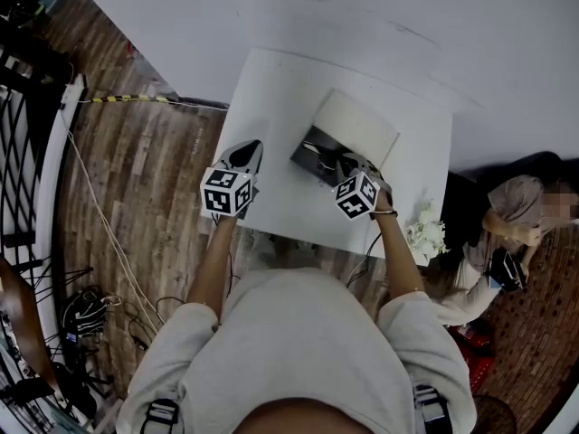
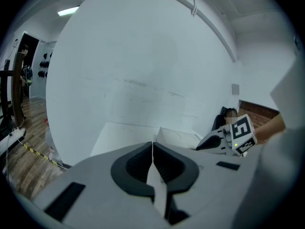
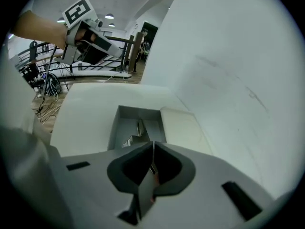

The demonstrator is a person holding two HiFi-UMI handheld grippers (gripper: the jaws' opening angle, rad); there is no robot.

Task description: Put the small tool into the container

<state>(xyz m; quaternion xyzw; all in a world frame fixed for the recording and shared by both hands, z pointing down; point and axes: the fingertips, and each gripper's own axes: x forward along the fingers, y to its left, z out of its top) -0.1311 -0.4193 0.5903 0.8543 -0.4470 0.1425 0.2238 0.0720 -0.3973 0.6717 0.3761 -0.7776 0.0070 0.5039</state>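
Note:
A shallow grey container (image 1: 302, 155) lies open on the white table (image 1: 271, 89), its pale lid (image 1: 355, 127) folded back behind it. In the right gripper view a small metal tool (image 3: 138, 128) lies on the floor of the container (image 3: 114, 128). My right gripper (image 1: 336, 165) hovers over the container's near edge with its jaws shut (image 3: 153, 149); I see nothing held between them. My left gripper (image 1: 246, 149) hangs to the left of the container, above bare table. Its jaws (image 2: 152, 149) are shut and empty.
The table stands against a white wall (image 1: 362, 25), with wooden floor (image 1: 145, 170) and cables (image 1: 99, 306) to the left. A person (image 1: 516, 215) sits on the floor at the right, near a white bundle (image 1: 425, 233) by the table's corner.

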